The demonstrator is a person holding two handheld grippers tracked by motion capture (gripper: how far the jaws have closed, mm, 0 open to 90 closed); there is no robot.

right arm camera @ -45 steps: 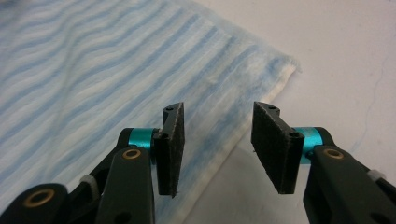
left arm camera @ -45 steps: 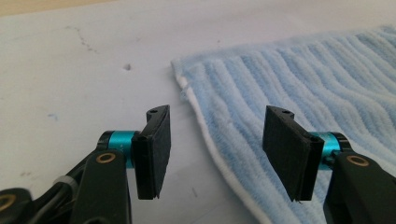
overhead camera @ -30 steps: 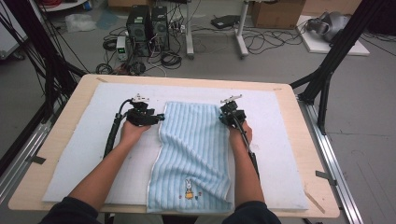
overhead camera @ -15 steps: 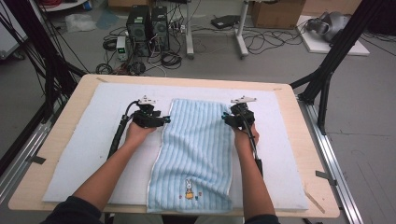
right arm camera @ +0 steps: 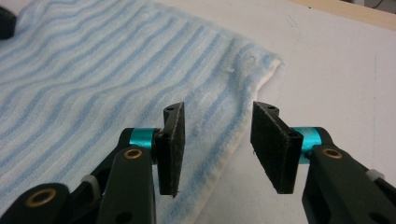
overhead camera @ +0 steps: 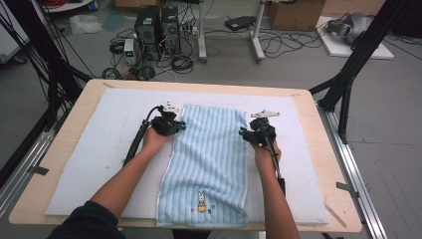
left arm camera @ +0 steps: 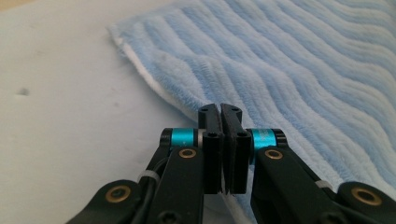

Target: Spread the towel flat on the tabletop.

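A light blue striped towel (overhead camera: pixel 209 159) lies flat along the white mat, with a small rabbit (overhead camera: pixel 201 201) embroidered near its front end. My left gripper (overhead camera: pixel 180 126) sits at the towel's left edge near the far corner. Its jaws have just been closing and now stand together (left arm camera: pixel 222 112) on the towel's hem (left arm camera: pixel 154 88). My right gripper (overhead camera: pixel 242 132) is at the towel's right edge. Its jaws have just been opening and stand apart (right arm camera: pixel 217 121) above the towel's edge (right arm camera: pixel 233 140), without pressing on it.
The white foam mat (overhead camera: pixel 99 149) covers most of the wooden table (overhead camera: pixel 64 144), with bare mat on both sides of the towel. Beyond the table's far edge, computers (overhead camera: pixel 157 25) and cables stand on the floor. Black frame legs (overhead camera: pixel 348 84) rise at the right.
Both hands have shifted to the right. The left jaws have closed at the towel's left edge. The right gripper now sits just off the towel's right edge.
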